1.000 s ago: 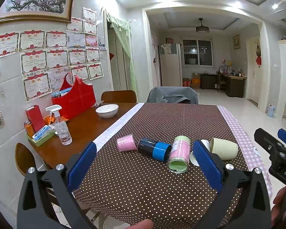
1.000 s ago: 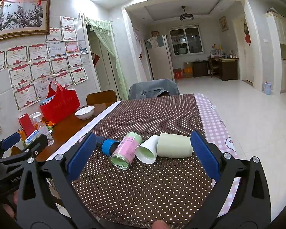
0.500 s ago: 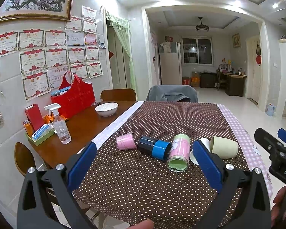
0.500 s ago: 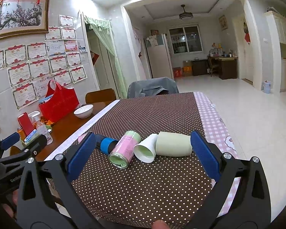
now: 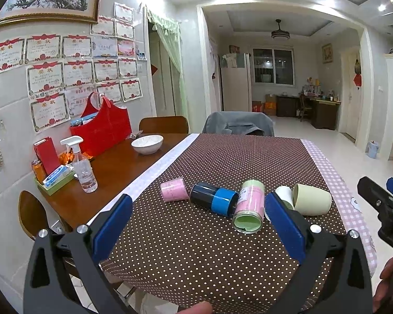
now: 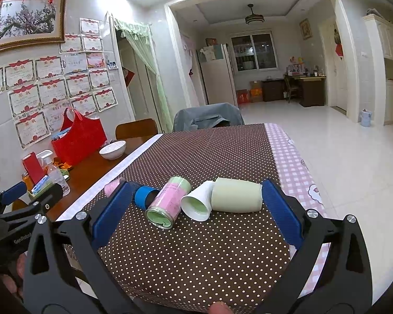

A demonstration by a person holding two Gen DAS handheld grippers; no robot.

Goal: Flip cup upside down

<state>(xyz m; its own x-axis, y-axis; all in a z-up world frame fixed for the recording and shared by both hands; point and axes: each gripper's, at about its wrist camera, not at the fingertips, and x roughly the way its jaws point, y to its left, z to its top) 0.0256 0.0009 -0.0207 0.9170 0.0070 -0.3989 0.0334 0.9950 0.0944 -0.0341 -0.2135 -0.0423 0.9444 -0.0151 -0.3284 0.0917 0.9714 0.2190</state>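
Several cups lie on their sides in a row on the brown dotted tablecloth [image 5: 196, 248]. From left: a small pink cup [image 5: 172, 189], a black cup with a blue band [image 5: 213, 198], a pink and green cup [image 5: 249, 205], a white paper cup [image 6: 199, 203] and a pale green cup [image 6: 235, 195]. My left gripper [image 5: 196, 225] is open and empty, held short of the row. My right gripper [image 6: 194, 209] is open and empty, near the white and pale green cups. Each gripper shows at the edge of the other's view.
On the bare wood at the left stand a white bowl [image 5: 147, 144], a spray bottle [image 5: 82, 167], a red bag [image 5: 102, 130] and a small green tray [image 5: 55, 180]. Chairs stand at the table's far end. The table's right edge has pink checked cloth [image 6: 296, 167].
Both grippers have edged slightly nearer to the row of cups. The cups have not moved and both grippers stay open.
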